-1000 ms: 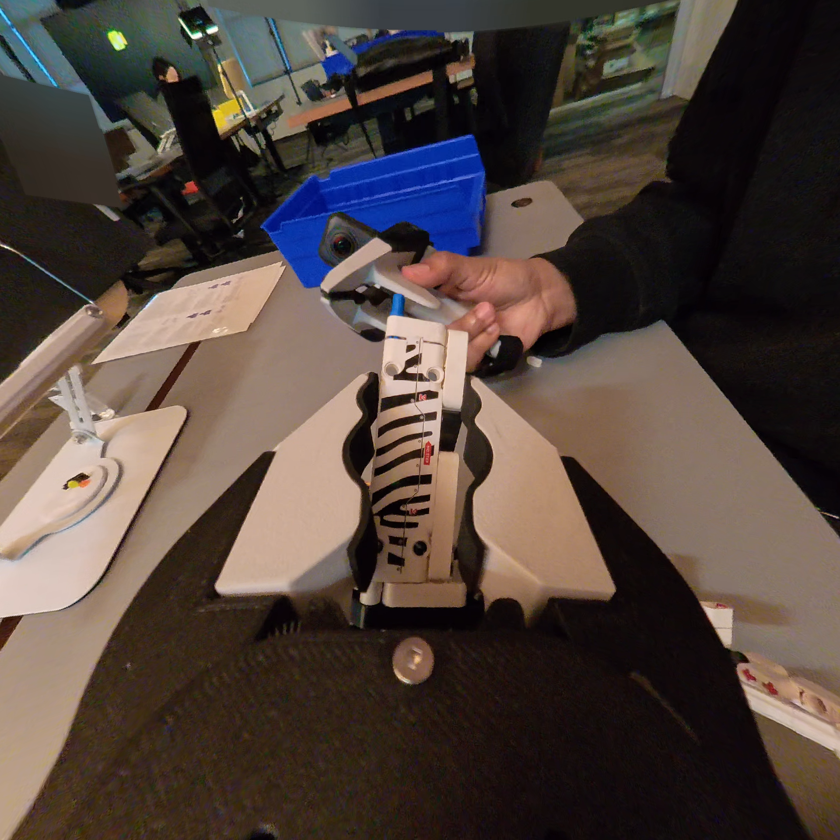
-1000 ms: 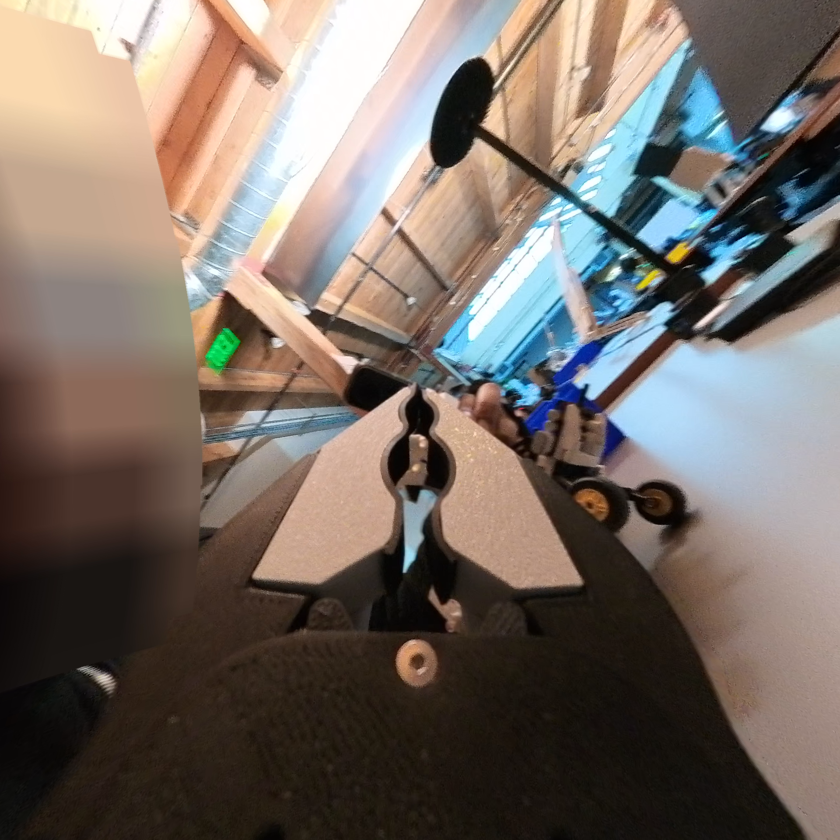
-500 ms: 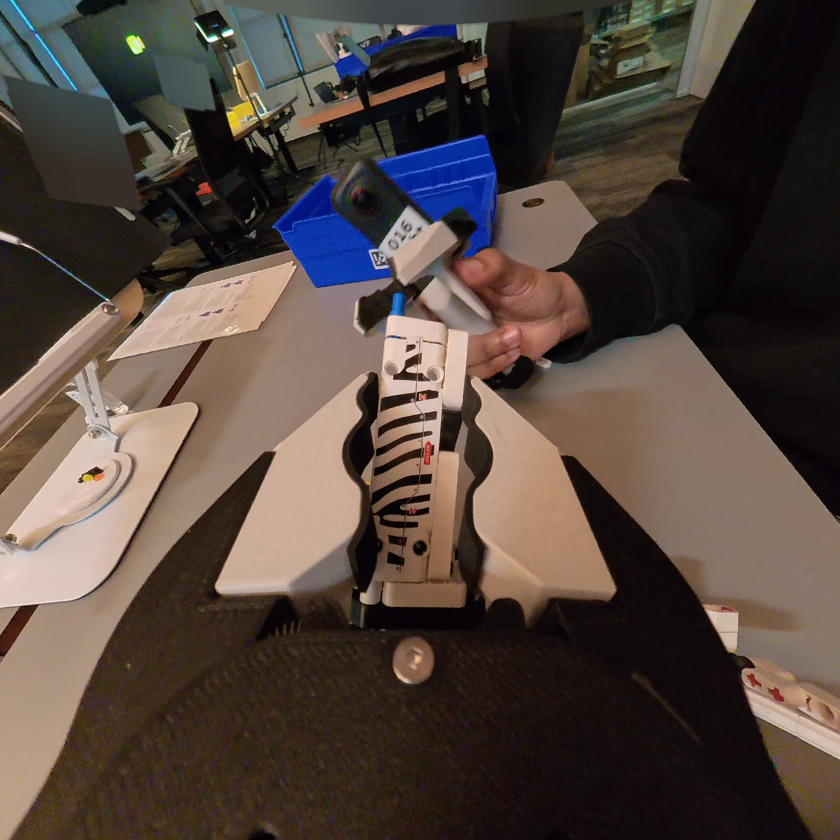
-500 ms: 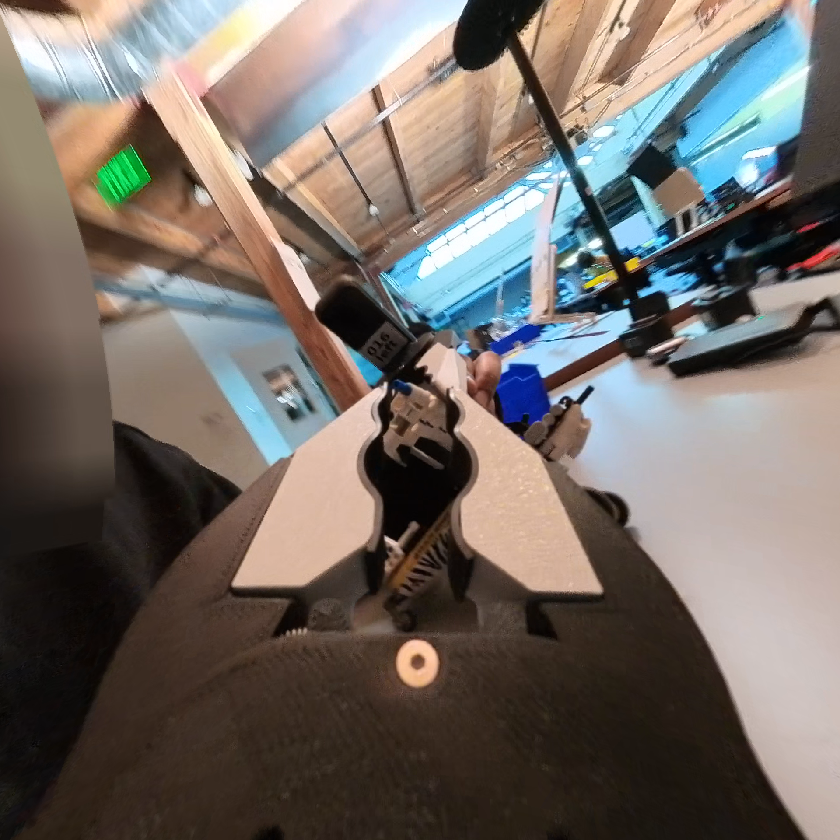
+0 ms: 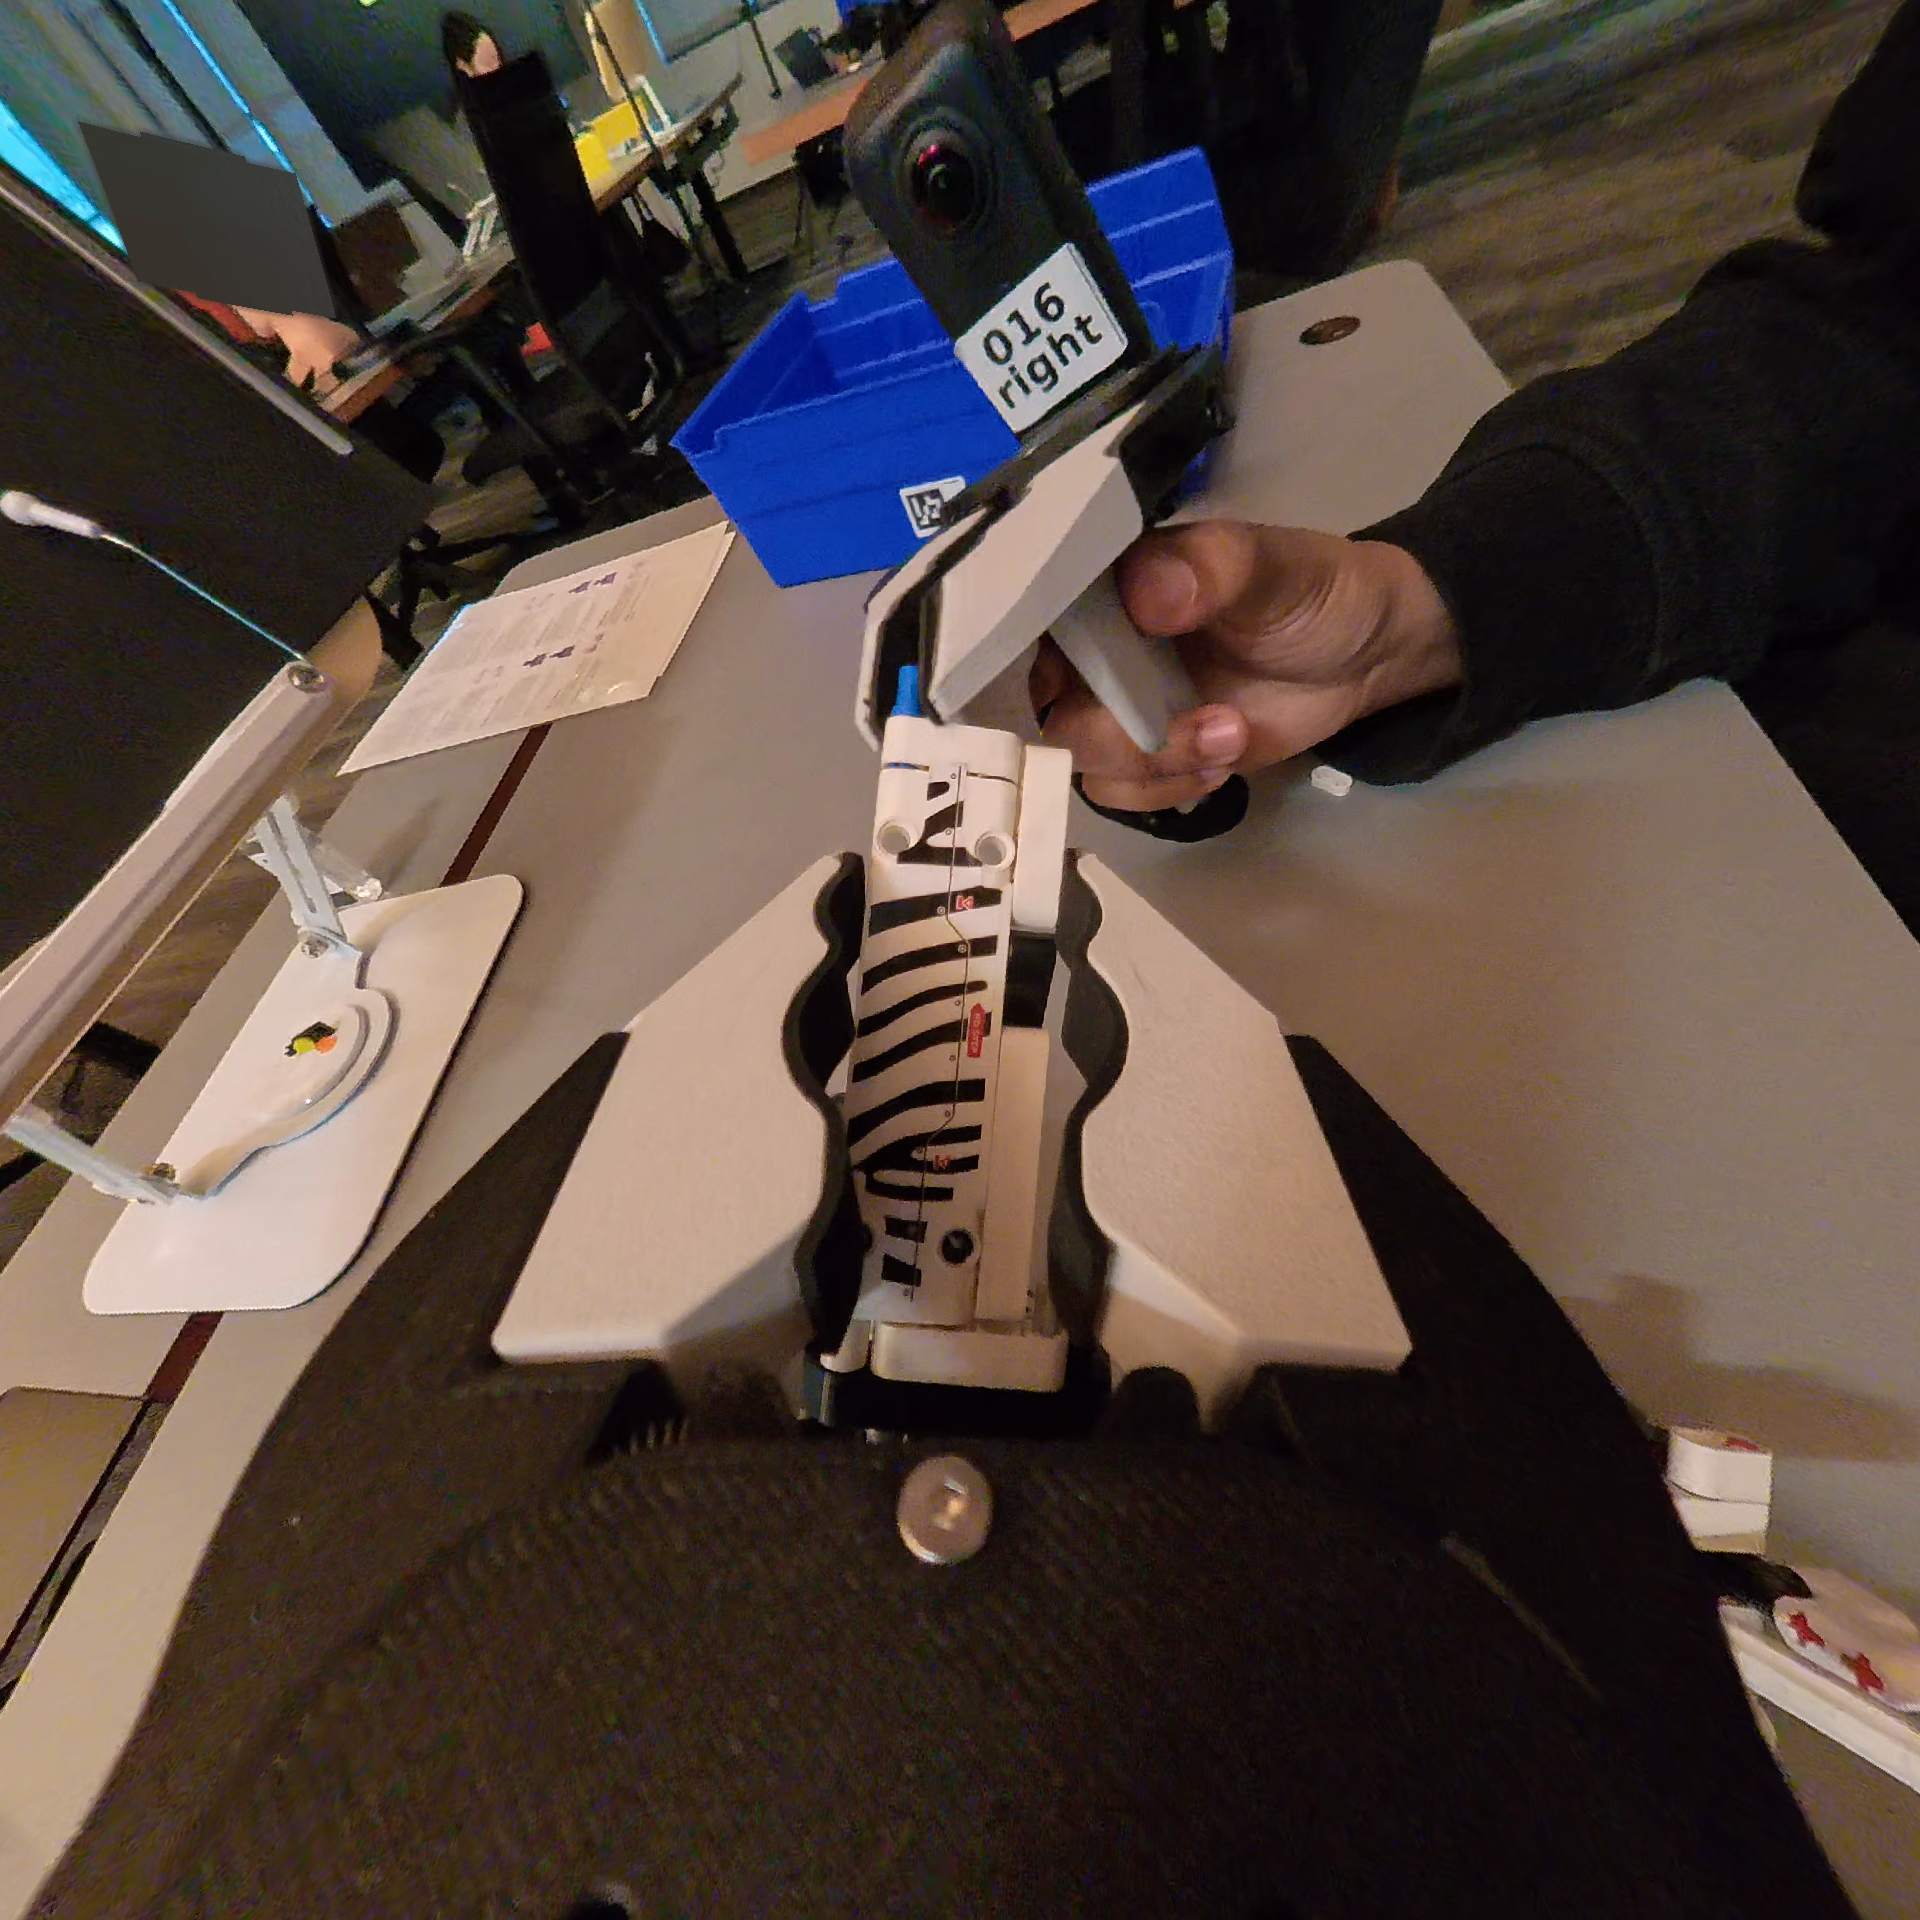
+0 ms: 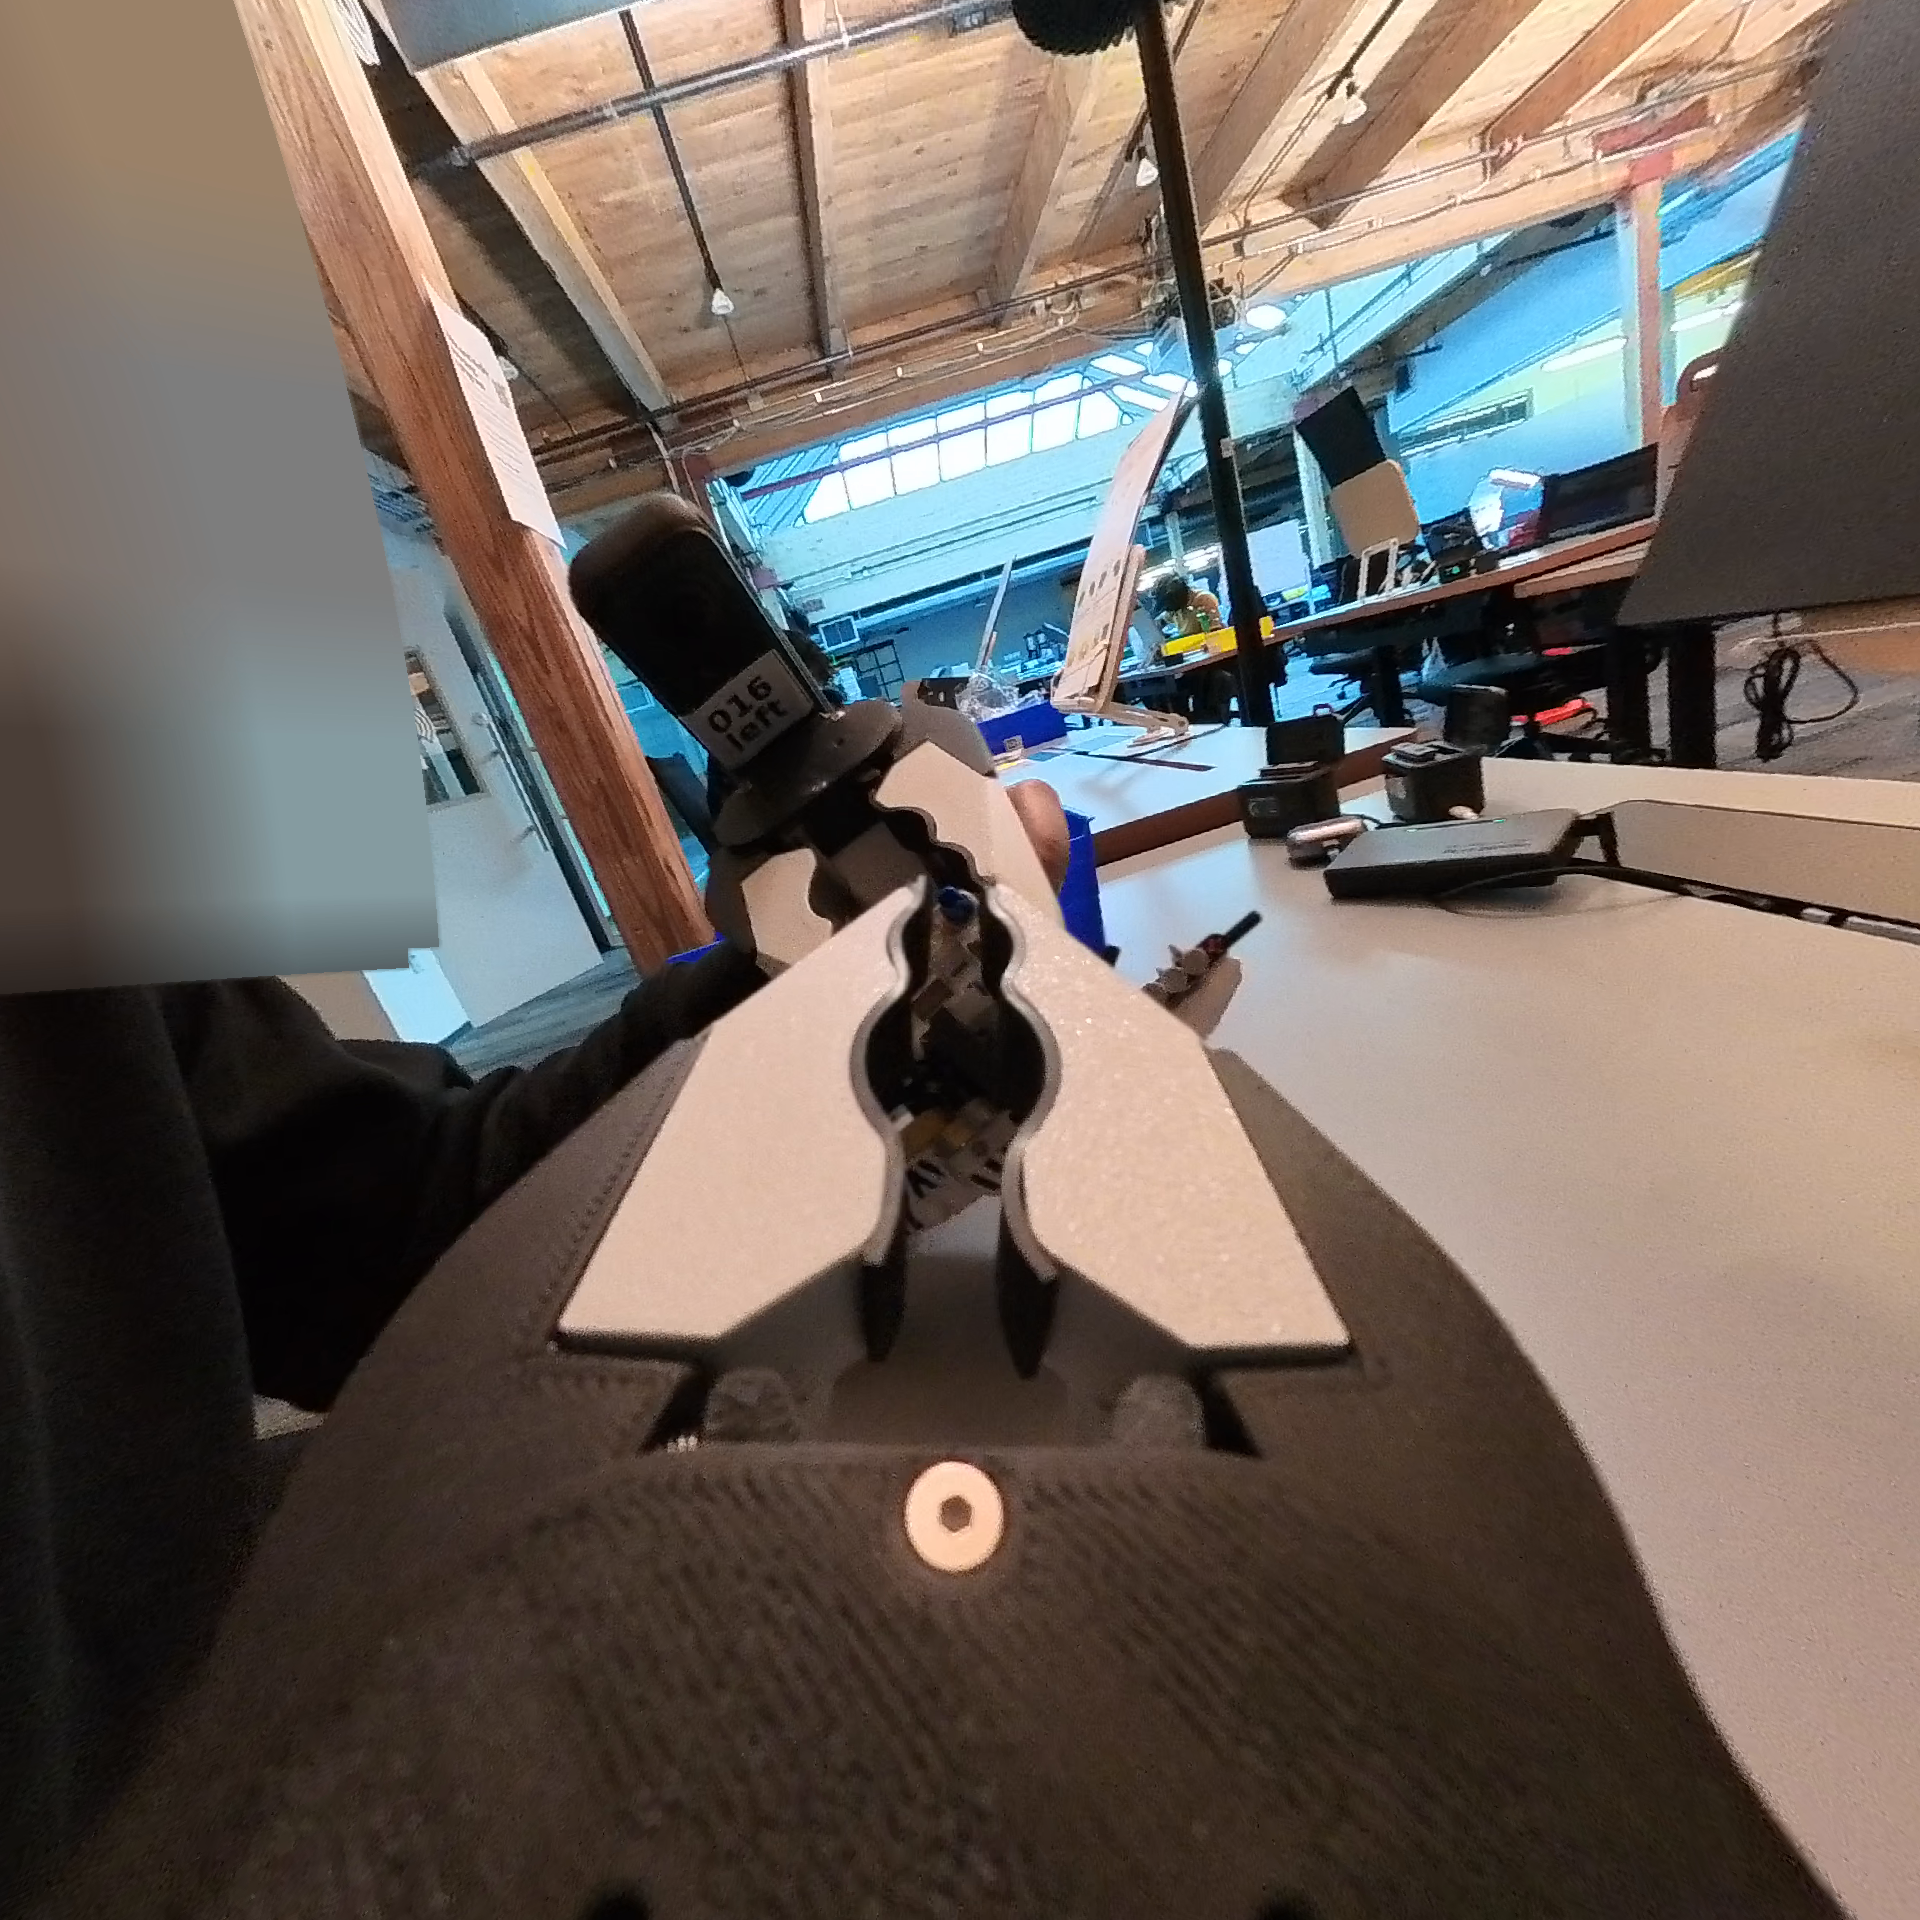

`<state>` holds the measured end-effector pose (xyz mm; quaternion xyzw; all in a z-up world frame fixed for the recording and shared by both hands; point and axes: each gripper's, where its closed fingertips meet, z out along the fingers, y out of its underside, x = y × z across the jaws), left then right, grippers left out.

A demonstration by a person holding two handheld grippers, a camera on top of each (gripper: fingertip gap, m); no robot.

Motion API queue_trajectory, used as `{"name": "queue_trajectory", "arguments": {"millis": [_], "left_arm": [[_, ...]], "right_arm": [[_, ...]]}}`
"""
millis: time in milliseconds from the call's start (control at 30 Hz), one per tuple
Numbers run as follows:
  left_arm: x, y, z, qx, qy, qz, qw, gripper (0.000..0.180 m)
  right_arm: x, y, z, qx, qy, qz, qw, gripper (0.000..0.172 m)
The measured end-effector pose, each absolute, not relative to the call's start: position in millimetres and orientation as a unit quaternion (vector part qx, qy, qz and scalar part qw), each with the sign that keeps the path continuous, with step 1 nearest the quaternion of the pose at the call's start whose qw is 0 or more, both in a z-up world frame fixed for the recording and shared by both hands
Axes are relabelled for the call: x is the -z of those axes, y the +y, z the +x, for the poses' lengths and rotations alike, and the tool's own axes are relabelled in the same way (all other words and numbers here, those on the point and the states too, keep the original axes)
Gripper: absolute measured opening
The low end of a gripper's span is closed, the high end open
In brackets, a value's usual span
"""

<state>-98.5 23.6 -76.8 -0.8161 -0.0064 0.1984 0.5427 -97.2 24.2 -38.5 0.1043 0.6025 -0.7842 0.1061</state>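
My left gripper [image 5: 961,873] is shut on a long white brick-built model with black zebra stripes [image 5: 935,1039], which lies lengthwise between its pads and sticks out past the fingertips. A small blue pin [image 5: 907,691] stands out of the model's far end. My right gripper [image 5: 914,675], held by a hand [image 5: 1278,644], comes down onto that end with its fingertips closed around the pin. In the right wrist view my right gripper [image 6: 956,906] has the blue pin [image 6: 958,902] at its tips, with the striped model [image 6: 940,1164] behind it and a finger [image 6: 966,821] of the left gripper beyond.
A blue bin [image 5: 831,447] and a paper sheet [image 5: 561,644] lie on the grey table [image 5: 1455,1039] behind. A white stand base [image 5: 312,1091] is at the left. White pieces with red marks [image 5: 1818,1662] lie at the right. Black devices [image 6: 1455,852] sit across the table. My left and right fingertips are right by each other.
My right gripper rose and tilted over the model's far end, opened, then closed on the blue pin. My left gripper kept hold of the striped model.
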Motion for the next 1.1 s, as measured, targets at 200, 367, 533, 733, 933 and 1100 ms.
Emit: {"name": "queue_trajectory", "arguments": {"millis": [200, 367, 533, 733, 933, 1100], "left_arm": [[79.2, 24.6, -110.3, -0.26, -0.014, -0.813, 0.521, 0.037], [46.4, 4.3, -120.1, -0.3, -0.059, -0.749, 0.588, 0.049], [2.2, -60.5, -156.8, -0.28, -0.243, -0.635, 0.678, 0.033], [40.6, -142.7, -211.9, -0.194, -0.473, -0.514, 0.689, 0.033], [68.8, -163.4, -225.6, -0.141, -0.529, -0.479, 0.686, 0.039], [79.5, -168.5, -228.5, -0.157, -0.55, -0.495, 0.653, 0.049]], "right_arm": [[41.8, 32.4, -112.9, 0.782, 0.598, 0.138, 0.107, 0.003], [59.4, 57.0, -157.4, 0.766, 0.582, 0.253, 0.103, 0.002], [80.6, 77.0, -193.4, 0.738, 0.549, 0.378, 0.103, 0.004], [104.5, 93.4, -213.9, 0.702, 0.527, 0.465, 0.113, 0.005], [108.6, 99.6, -220.0, 0.699, 0.508, 0.492, 0.111, 0.023], [79.2, 120.4, -220.8, 0.736, 0.493, 0.463, 0.008, 0.066]]}}
